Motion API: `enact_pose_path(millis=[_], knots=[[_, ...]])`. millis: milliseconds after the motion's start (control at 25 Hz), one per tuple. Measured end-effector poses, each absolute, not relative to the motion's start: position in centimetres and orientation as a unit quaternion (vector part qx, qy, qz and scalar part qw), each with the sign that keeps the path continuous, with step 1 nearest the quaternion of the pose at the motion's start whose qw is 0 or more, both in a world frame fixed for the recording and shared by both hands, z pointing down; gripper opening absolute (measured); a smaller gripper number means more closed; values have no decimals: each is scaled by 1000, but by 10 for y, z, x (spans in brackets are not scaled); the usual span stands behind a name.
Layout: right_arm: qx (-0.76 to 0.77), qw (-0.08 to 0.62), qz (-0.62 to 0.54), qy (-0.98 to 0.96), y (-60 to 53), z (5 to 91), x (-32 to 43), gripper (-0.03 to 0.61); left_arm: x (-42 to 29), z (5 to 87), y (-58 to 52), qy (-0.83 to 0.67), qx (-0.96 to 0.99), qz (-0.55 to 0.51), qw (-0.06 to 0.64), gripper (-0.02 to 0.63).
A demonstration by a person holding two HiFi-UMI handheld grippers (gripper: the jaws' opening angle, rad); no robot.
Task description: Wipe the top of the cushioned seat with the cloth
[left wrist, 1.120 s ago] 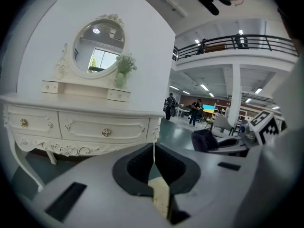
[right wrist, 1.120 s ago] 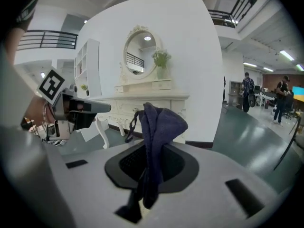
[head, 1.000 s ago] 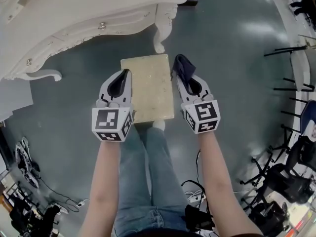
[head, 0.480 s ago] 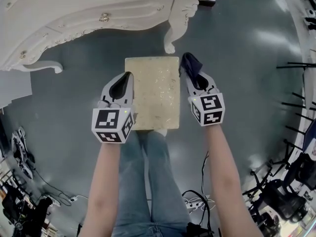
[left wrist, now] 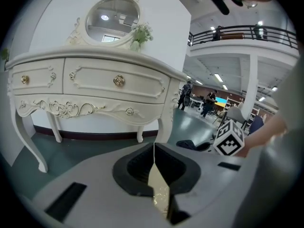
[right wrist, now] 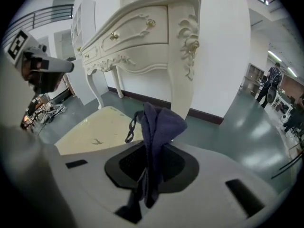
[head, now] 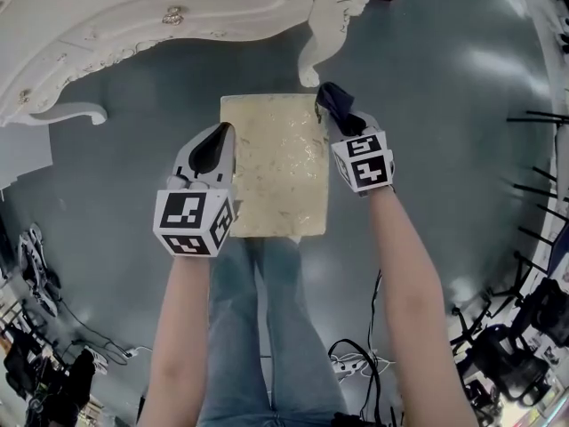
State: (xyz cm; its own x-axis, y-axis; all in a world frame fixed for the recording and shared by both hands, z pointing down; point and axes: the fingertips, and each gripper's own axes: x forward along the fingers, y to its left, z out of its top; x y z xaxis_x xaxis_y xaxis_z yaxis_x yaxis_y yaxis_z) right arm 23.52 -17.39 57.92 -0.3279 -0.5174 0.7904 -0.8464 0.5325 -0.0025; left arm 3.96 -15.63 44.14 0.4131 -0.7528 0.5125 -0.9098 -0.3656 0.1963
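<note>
Grey-green floor [head: 107,194], ornate white dresser [head: 133,25] ahead. Cushioned seat [head: 274,163] sits below and between the two jaw pairs. Right gripper [head: 336,123] pinches the dark cloth [right wrist: 159,122], bunched above its jaws, presumably ready for wiping. Left gripper [head: 213,149]: jaws together, empty, likely idle.

Fuzzy matt cloth [right wrist: 159,122]; faintly shiny cushioned seat [head: 276,167]; glossy floor [head: 444,132]

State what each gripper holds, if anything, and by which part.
Right gripper: the cloth, pinched mid-length, its bunched end sticking out past the jaws. Left gripper: nothing, jaws together.
</note>
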Motion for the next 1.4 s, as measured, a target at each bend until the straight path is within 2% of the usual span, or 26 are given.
enact_pose_path(millis=[440, 800, 1400], knots=[[342, 462, 211, -791, -179, 606, 216, 35, 37, 452, -161, -514, 805, 173, 240, 5], [233, 566, 87, -786, -167, 612, 208, 35, 36, 453, -157, -514, 805, 170, 242, 5], [217, 585, 75, -778, -142, 611, 207, 35, 40, 451, -142, -506, 811, 168, 241, 5]])
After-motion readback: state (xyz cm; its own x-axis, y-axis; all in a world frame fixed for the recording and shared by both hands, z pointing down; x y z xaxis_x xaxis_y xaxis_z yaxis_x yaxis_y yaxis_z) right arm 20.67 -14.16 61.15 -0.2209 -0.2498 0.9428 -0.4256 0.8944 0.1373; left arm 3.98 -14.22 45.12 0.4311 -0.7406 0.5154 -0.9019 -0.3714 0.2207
